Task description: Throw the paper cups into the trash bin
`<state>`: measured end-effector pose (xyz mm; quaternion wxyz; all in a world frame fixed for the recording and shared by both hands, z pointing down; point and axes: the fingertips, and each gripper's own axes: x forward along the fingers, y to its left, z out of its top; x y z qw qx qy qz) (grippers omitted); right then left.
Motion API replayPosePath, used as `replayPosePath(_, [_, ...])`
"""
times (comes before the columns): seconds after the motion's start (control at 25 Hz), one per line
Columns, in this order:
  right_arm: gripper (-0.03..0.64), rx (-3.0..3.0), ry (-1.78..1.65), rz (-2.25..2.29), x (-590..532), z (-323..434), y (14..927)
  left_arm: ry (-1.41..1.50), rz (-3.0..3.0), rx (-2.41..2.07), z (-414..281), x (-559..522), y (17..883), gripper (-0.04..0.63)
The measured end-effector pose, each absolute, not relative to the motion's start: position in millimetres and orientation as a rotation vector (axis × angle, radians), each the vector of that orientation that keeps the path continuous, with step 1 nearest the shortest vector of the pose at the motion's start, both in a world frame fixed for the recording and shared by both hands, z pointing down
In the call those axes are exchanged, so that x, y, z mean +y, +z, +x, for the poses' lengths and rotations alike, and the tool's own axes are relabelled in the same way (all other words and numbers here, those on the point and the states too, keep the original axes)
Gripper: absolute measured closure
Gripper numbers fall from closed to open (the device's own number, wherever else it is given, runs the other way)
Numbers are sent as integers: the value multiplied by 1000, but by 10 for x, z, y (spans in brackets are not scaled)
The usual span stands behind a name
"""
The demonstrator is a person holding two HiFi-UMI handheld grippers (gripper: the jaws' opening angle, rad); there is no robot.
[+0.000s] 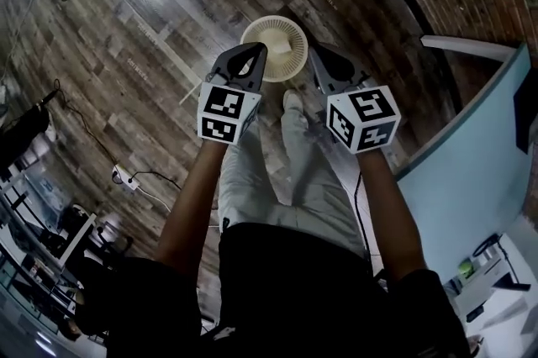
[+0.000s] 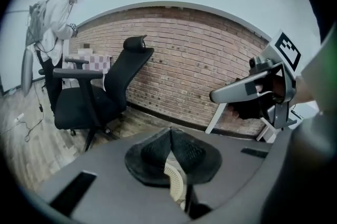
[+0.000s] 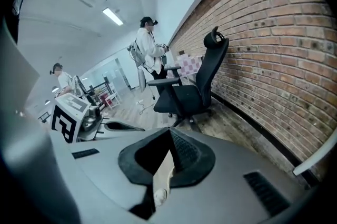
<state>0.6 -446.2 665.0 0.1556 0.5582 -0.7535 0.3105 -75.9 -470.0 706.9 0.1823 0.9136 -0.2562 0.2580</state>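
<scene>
**Empty tongs poised over the bin, no cup in sight**

The left tongs are pressed together at the tips with nothing between them. Their own view shows the two black pads meeting, and only a sliver of cream lattice shows through the slit below. The right tongs are pressed together too, and they pinch nothing. Both are held out side by side at about the same height, with their tips pointing away from the person and slightly toward each other.

The trash bin stands on the wooden floor, just beyond the person's shoe. It lies below the tips and slightly farther out, in the gap between the two tongs. In the head view the left tips overlap its left rim and the right tips sit at its right rim, so neither hand is clearly nearer. The bin is round and its long axis is upright, with the open mouth facing straight up at the tongs.

No paper cup can be made out in any view, either in the tongs or on the floor nearby, and the pale inside of the bin shows nothing distinct. The next move probably means finding a cup elsewhere.

Farther out, a pale desk stands to the right. A black office chair stands by the brick wall, and a person stands at the far left.
</scene>
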Motion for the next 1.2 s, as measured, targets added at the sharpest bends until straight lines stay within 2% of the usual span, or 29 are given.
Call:
replayPosePath(0.28, [614, -2254, 826, 1565, -4489, -145, 6084, 690, 2677, -856, -894, -4769, 6313, 586])
replayPosePath(1.2, [614, -2550, 569, 1478, -4489, -150, 4447, 285, 2707, -1220, -923, -4559, 4292, 586])
